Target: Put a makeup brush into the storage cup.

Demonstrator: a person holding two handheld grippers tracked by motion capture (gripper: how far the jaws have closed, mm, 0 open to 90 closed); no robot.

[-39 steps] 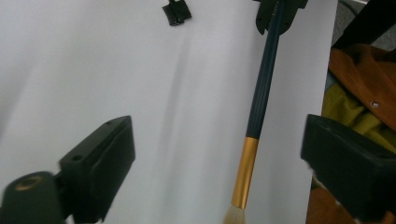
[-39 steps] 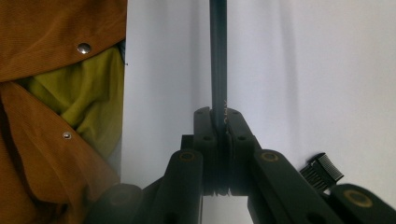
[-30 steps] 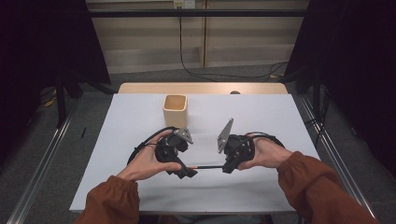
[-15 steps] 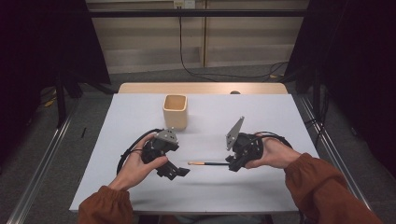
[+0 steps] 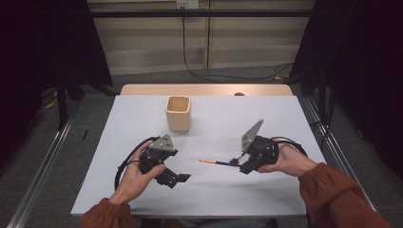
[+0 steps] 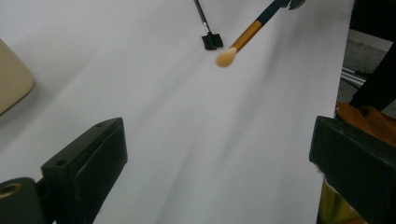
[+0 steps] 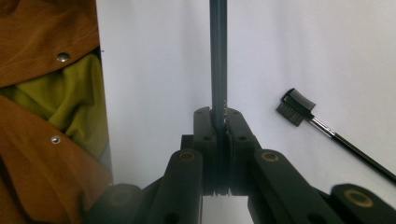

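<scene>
My right gripper point(image 5: 237, 163) is shut on the dark handle of a makeup brush point(image 5: 212, 162), held level just above the white table point(image 5: 223, 118); its orange tip points left. In the right gripper view the jaws point(image 7: 218, 122) clamp the handle point(image 7: 218, 56). My left gripper point(image 5: 174, 178) stands open at the front left, apart from the brush. In the left gripper view its jaws point(image 6: 219, 161) are spread wide over bare table, and the brush tip point(image 6: 225, 57) hangs farther off. A beige cup point(image 5: 178, 114) stands upright behind the grippers.
A small black comb brush point(image 7: 295, 107) lies on the table beside the held brush, and its head point(image 6: 212, 41) sits near the orange tip. The cup's edge point(image 6: 11, 79) is at the left. An orange sleeve point(image 7: 42, 154) is close by.
The left gripper has let go of the brush, opened, and drawn back left toward the front edge. The right gripper has carried the brush a little to the right.
</scene>
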